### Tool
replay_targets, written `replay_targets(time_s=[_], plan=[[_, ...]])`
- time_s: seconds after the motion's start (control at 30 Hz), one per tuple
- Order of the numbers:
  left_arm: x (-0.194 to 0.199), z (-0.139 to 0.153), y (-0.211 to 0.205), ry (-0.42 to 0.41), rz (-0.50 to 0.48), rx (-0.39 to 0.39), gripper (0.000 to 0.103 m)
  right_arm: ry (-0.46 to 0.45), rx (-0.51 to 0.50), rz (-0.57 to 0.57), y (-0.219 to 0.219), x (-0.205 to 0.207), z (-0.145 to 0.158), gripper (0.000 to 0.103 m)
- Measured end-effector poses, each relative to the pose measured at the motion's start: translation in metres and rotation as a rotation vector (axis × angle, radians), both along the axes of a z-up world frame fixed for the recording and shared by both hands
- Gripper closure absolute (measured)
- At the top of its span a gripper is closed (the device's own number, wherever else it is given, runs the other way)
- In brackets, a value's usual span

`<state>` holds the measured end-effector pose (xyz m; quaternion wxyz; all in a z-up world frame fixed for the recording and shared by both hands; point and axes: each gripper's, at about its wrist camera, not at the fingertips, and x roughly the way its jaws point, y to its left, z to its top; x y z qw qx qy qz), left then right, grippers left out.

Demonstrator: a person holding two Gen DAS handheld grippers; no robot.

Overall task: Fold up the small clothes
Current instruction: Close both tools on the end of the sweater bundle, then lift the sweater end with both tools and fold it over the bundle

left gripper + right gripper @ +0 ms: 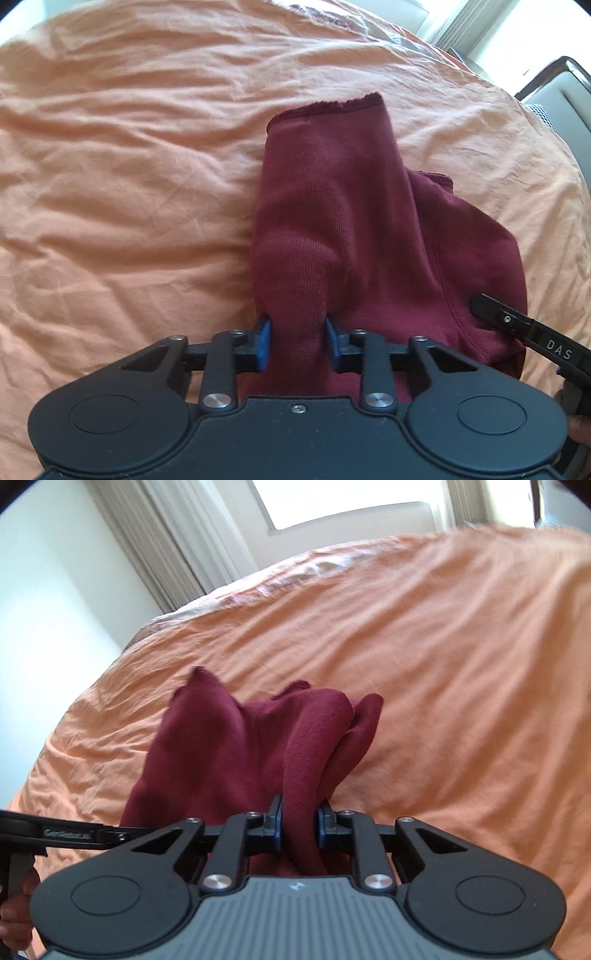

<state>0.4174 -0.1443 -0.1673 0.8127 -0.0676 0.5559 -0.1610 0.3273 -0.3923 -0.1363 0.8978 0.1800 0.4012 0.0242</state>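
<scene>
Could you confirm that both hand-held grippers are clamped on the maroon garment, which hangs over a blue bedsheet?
Almost: the bedsheet is orange, not blue, as both wrist views show. The rest holds. The left hand-held gripper and the right hand-held gripper are each shut on a bunch of the maroon garment, which hangs from them over the sheet.

A rumpled orange bedsheet [129,166] lies below pale curtains [166,535] and a window [343,502].

I see bright daylight from the far window [347,502], blown out with glare; fisheye bends the edges, slight blur throughout.
</scene>
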Motion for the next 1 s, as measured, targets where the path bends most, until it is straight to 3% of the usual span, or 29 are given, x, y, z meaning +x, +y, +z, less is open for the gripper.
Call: replay_targets(time_s=[0.2,0.4,0.7,1.0], plan=[[0.000,0.031,-0.004,-0.020,-0.064,0.061,0.079,-0.056,-0.077,0.069,0.049,0.003,0.036,0.087],[0.000,0.061,0.026,-0.095,-0.105,0.077,0.079,-0.113,-0.063,0.102,0.098,0.014,0.055,0.087],[0.006,0.082,0.109,-0.167,-0.032,0.115,0.079,-0.134,0.009,0.132,0.171,0.047,0.048,0.087],[0.016,0.071,0.166,-0.179,0.007,0.162,0.079,-0.109,-0.010,0.150,0.215,0.059,0.032,0.087]])
